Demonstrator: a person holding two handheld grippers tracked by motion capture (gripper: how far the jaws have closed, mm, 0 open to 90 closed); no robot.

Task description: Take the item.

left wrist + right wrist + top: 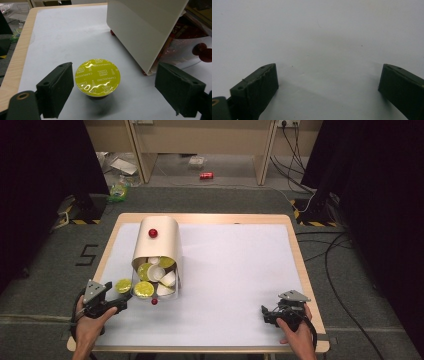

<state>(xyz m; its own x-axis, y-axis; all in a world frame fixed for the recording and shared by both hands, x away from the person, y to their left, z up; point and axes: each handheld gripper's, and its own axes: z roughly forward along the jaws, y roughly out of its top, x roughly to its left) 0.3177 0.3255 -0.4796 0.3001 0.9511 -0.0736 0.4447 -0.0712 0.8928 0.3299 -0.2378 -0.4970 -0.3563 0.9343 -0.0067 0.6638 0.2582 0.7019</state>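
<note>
L claw [113, 87] is wide open, holding nothing, w/ a yellow-lidded capsule [97, 76] standing upright between its jaws, lid up, nearer the left-hand jaw, not touching either. Capsule sits on the tabletop [240, 270] just left of the tipped bin [157, 245], apart from the ones spilling out its mouth. R claw [272, 312] also wide open, empty, well right of the bin. So L hand does the grab, probably: capsule is dead ahead, round, no axis to align.

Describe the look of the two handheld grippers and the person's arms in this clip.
Both the left gripper and the right gripper are black, each topped by a grey three-cornered plate. Their jaws are blocky, dark and matte, with small screw holes; a brass-coloured eyelet shows at the base. A black cable loops from the right gripper. The forearms are bare, with no sleeves visible.
</note>
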